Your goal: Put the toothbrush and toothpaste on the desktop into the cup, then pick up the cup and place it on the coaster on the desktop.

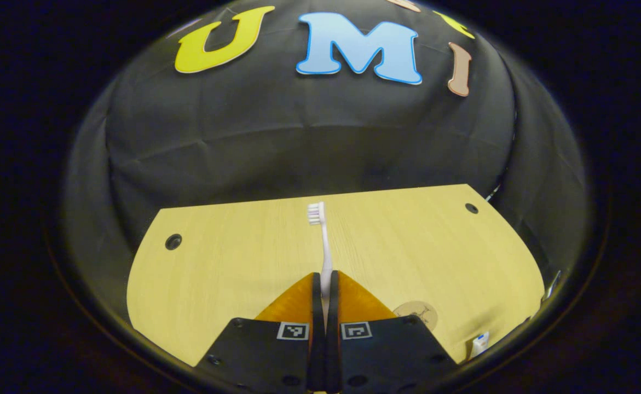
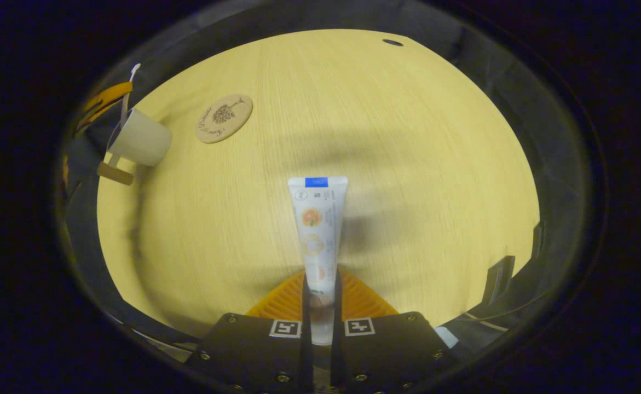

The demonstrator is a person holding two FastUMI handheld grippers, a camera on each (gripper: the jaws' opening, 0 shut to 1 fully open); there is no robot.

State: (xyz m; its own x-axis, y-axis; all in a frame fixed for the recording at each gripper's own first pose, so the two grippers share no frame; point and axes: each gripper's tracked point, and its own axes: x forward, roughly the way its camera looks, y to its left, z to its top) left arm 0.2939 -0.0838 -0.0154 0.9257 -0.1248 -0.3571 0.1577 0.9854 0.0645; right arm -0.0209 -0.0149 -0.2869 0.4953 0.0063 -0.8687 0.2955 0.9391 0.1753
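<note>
The left tool (image 1: 324, 293) is pinching the toothbrush (image 1: 324, 246) above the surface (image 1: 232, 257); the right tool (image 2: 320, 298) is clamping the toothpaste (image 2: 318, 230). The cup (image 2: 139, 139), beside the coaster (image 2: 224, 117) near the surface's edge, is risking a knock-over from a misaimed insertion.

The toothbrush (image 1: 324, 241) is white. The toothpaste (image 2: 318, 230) is white with a blue stripe and orange pictures. The cup (image 2: 139, 138) is cream. The coaster (image 2: 224, 118) is tan with a dark drawing. The surface (image 2: 408, 164) is yellow wood with thin lines.
</note>
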